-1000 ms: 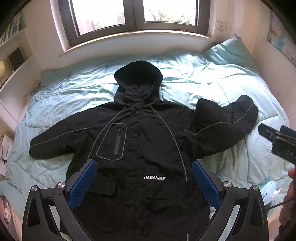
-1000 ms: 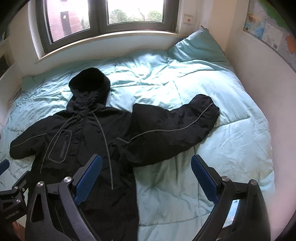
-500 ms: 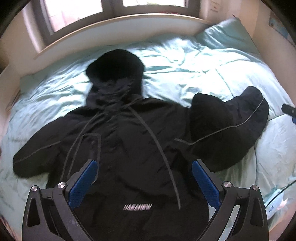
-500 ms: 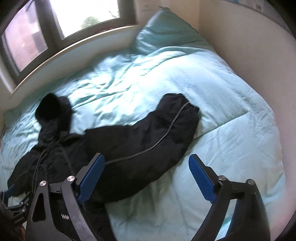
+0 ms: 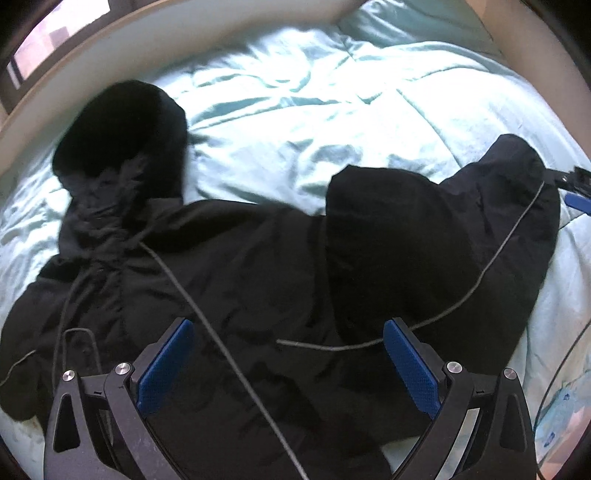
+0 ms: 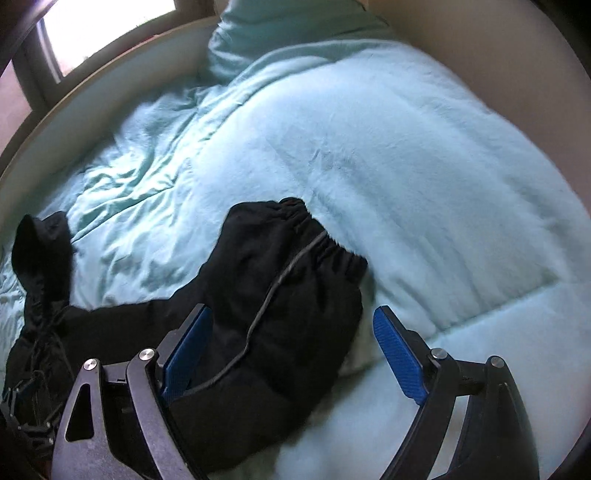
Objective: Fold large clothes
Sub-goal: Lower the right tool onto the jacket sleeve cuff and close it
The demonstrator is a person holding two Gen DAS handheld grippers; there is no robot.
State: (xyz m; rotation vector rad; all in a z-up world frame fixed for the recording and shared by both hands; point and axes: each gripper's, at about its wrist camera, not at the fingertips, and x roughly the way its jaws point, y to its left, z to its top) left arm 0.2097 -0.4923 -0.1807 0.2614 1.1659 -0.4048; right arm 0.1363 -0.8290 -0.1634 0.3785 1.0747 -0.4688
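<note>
One black jacket is lying spread out, front up, on one pale blue-green duvet that is covering the bed. Its hood is pointing toward the wall under the window, and thin grey piping is running across the chest and down the sleeve. One sleeve is stretching out to the side, with its gathered cuff resting flat on the duvet. The other sleeve is showing only in part at the left edge of the left wrist view.

Two grippers are in use. The left gripper is hanging over the jacket's chest with its two blue pads spread wide, and nothing is between them. The right gripper is also gaping wide, low over the outstretched sleeve: one pad is lying right at the sleeve fabric while the other is standing over bare duvet just past the sleeve's edge. Whether that pad is touching the cloth is hard to tell. In the left wrist view the tip of the right gripper is showing beside the cuff.

One pillow in the same blue-green is leaning in the corner by the wall. A thin dark cable is trailing at the bed's edge, next to some crumpled pale blue material.
</note>
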